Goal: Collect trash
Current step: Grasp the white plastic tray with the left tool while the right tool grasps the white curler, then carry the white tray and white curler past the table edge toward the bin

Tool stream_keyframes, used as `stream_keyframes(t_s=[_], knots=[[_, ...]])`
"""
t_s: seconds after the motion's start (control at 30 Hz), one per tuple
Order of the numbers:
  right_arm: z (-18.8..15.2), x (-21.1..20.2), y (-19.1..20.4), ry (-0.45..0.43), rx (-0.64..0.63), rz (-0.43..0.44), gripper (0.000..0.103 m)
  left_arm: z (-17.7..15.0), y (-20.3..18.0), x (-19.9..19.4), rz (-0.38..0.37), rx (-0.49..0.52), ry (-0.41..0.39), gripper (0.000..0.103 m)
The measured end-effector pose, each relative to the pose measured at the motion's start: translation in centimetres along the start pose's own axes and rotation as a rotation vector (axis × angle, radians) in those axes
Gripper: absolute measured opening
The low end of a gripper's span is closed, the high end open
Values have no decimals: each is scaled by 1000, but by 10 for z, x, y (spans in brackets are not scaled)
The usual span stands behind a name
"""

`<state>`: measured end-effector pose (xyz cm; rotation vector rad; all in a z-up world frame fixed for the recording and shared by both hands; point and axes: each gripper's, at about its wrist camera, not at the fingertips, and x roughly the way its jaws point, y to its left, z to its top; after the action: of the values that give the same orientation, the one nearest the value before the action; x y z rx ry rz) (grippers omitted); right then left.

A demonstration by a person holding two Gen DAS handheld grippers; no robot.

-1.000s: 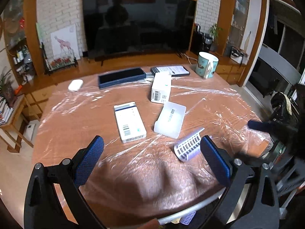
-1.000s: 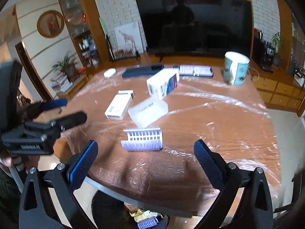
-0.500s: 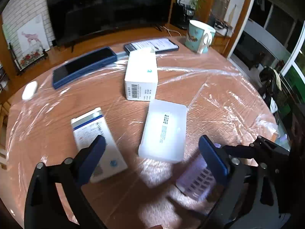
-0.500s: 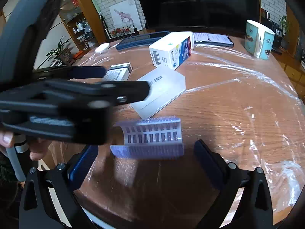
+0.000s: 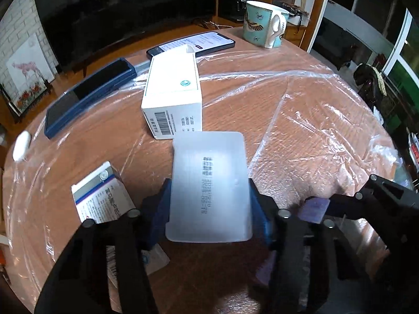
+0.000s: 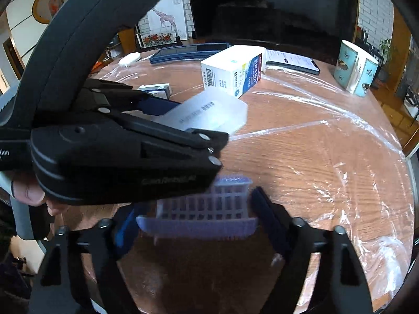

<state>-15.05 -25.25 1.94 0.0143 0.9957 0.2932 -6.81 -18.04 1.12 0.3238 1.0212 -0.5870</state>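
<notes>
A translucent white plastic case (image 5: 209,183) lies on the film-covered round table (image 5: 301,120). My left gripper (image 5: 208,209) is closing on it, and its blue pads touch both long sides. A purple gridded plastic tray (image 6: 199,209) lies near the table's front edge. My right gripper (image 6: 195,217) is closing too, with a pad against each end of the tray. In the right wrist view the left gripper's black body covers the tray's left part and much of the white case (image 6: 209,112).
A white barcode box (image 5: 172,99) stands just beyond the case, and a flat blue-and-white box (image 5: 102,196) lies to its left. Farther back are a phone (image 5: 193,43), a dark blue tablet (image 5: 86,99), a teal mug (image 5: 264,23) and a small white pod (image 5: 21,146).
Both grippers came down and forward onto the table, then narrowed from wide open. The left now clasps the white case, the right the purple tray.
</notes>
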Motion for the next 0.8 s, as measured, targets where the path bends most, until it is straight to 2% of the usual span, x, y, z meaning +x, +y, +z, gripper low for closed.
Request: stream_keyframes(t_s=[0.3,0.53,0.8], knots=[[-7,-13,-24,-10,87,47,73,-4,5,-20,-26,-74,-65,55],[-10,-32,-44,-35,158,60,73,-14,7,-40,-16,-131,-94,55],[-11,-49,-52,-74,155,65,73,-31,-1,-61,-10,-178,-127,55]])
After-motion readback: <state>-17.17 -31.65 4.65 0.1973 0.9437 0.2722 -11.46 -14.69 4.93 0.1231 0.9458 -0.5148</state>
